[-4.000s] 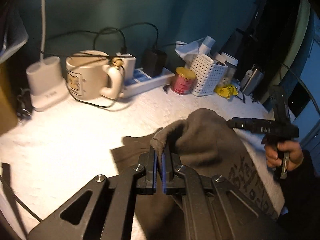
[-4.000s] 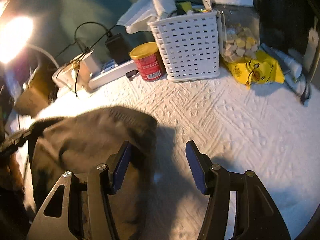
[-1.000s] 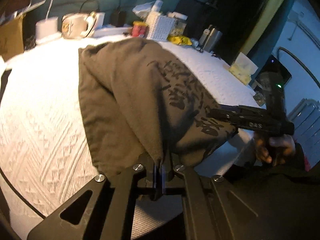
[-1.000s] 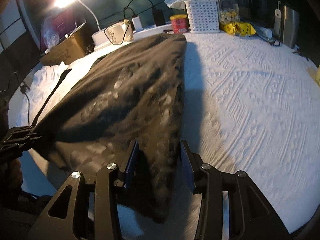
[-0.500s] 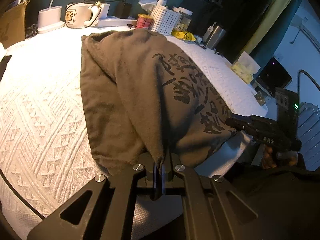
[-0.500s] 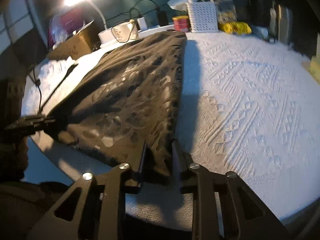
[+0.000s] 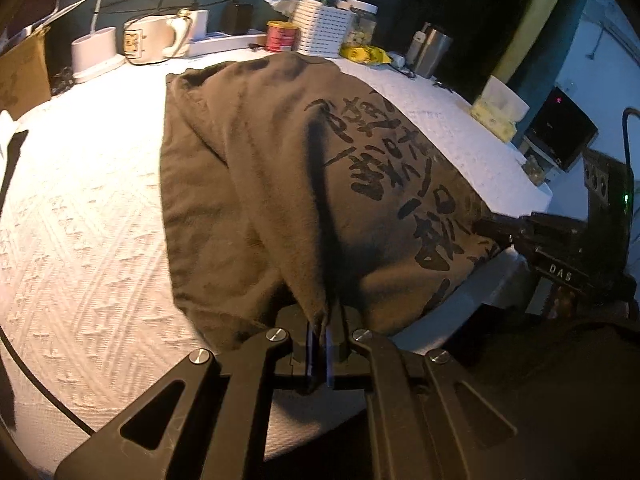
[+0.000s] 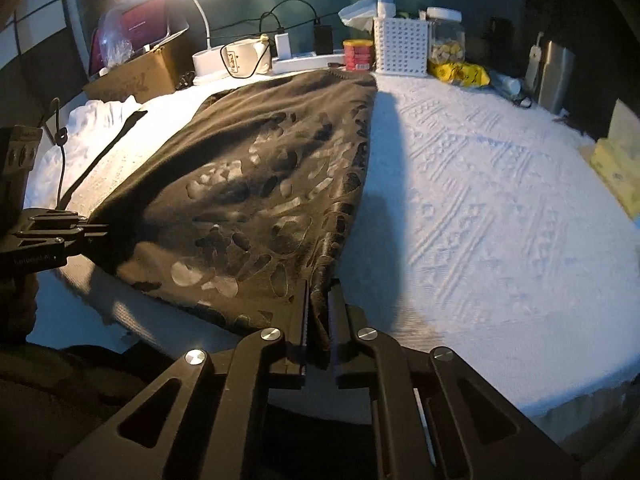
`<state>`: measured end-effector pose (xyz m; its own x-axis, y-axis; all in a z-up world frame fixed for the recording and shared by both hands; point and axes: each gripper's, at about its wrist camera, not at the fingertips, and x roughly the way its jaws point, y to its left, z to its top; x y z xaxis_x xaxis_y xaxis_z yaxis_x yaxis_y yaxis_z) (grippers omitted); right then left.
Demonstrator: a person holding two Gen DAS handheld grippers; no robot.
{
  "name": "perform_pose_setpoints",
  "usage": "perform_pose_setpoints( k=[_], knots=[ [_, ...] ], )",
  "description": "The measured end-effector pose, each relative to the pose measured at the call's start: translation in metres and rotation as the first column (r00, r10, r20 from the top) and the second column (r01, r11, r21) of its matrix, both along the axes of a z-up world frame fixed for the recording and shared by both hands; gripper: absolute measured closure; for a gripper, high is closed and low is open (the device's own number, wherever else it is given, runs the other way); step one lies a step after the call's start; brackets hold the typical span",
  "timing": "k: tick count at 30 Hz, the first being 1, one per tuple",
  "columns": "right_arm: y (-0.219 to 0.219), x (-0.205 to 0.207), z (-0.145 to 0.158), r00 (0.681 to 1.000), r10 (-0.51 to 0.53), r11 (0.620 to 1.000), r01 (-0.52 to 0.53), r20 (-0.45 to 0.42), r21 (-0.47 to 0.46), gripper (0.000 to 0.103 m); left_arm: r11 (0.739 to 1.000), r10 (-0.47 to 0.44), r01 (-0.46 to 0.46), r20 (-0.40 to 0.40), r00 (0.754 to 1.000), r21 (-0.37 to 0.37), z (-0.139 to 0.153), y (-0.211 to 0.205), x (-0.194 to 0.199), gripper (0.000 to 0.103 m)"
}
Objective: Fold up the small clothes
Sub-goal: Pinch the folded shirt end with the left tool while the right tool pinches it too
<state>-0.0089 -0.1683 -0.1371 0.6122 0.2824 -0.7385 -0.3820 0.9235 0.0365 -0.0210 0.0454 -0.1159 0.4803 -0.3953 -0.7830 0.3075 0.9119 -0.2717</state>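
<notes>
A dark olive-brown garment (image 7: 280, 168) with black printed lettering lies stretched lengthwise over the white textured tablecloth (image 7: 80, 220). My left gripper (image 7: 319, 340) is shut on its near corner at the table's front edge. My right gripper (image 8: 319, 320) is shut on the other near corner of the garment (image 8: 248, 184). The right gripper shows at the right of the left wrist view (image 7: 504, 236), and the left gripper at the left of the right wrist view (image 8: 92, 228). The near hem hangs taut between them.
At the back stand a mug (image 7: 148, 42), a lamp base (image 7: 92, 52), a power strip (image 7: 224, 42), a red tin (image 7: 282, 36), a white basket (image 7: 324, 32), a jar (image 8: 446, 40) and a cardboard box (image 8: 136, 72). A metal flask (image 7: 428, 54) and tissue box (image 7: 498, 106) stand right. White cloth (image 8: 100, 120) lies left.
Both grippers have pulled the garment back from the far end of the table to the front edge. The right gripper, open a second ago, has closed on the right corner.
</notes>
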Motion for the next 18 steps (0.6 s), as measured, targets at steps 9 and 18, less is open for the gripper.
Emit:
perform_pose_setpoints(
  k=[9, 18],
  knots=[
    [-0.007, -0.014, -0.011, 1.0, -0.014, 1.0, 0.013, -0.025, -0.009, 0.094, 0.998, -0.01, 0.009, -0.016, 1.0, -0.055, -0.004, 0.005, -0.005, 0.097],
    [-0.014, -0.021, -0.013, 1.0, -0.011, 1.0, 0.012, -0.025, 0.017, 0.093, 0.999, -0.038, 0.038, 0.001, 0.999, -0.023, -0.003, 0.004, -0.008, 0.095]
  ],
)
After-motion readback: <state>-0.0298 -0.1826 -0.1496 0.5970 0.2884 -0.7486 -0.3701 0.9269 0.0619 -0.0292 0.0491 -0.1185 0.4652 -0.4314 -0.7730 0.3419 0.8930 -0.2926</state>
